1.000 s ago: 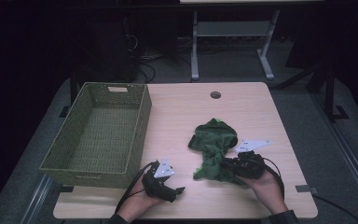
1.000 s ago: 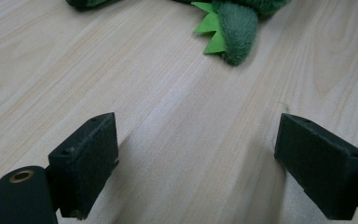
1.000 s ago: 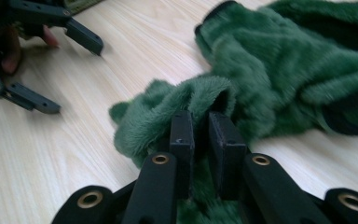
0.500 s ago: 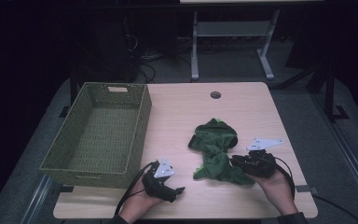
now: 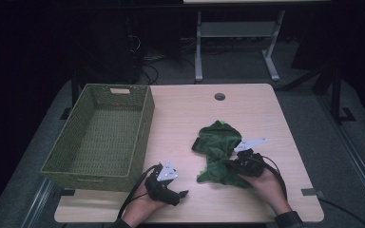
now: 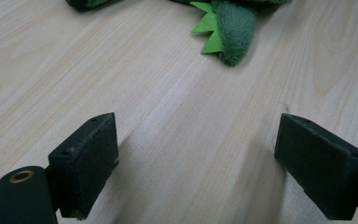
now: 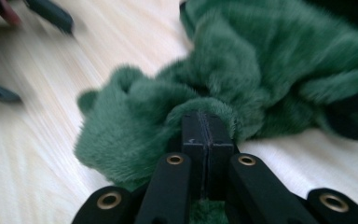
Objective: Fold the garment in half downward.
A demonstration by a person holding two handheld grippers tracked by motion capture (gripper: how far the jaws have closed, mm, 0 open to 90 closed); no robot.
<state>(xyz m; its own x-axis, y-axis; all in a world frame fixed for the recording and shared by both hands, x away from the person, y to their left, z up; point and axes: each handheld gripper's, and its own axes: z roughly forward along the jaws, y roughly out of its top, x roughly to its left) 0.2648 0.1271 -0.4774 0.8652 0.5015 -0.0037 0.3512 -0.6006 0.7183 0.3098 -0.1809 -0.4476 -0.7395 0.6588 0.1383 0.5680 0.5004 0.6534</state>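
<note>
Pads of the right tool (image 7: 206,133) are flat, black and matte; they meet along a thin seam, and the jaws have just been closing. Green pile bulges around both pads and shows again below them, between the riveted black links, so the right tool is clamped on a fold of the plush toy (image 5: 218,152).

The plush toy is a soft, dark green body of long, fuzzy pile, crumpled into an irregular heap. A rounded, tail-like end with bright green, flat felt spikes shows in the left gripper view. The toy lies in the right half of the table (image 5: 185,114), toward the near edge.

The right hand (image 5: 266,183) comes in from the near edge with its sleeve at the near right corner, and holds its tool low, pointing left into the toy.

The left tool (image 6: 196,163) stands wide open: two blocky, felt-faced black pads, set well apart, with bare wood between them. The left hand (image 5: 145,204) holds it low at the near edge, pointing right, apart from the toy.

The table is pale laminate with a straight wood grain. A rectangular basket (image 5: 59,159) of green woven material sits along its left edge.
</note>
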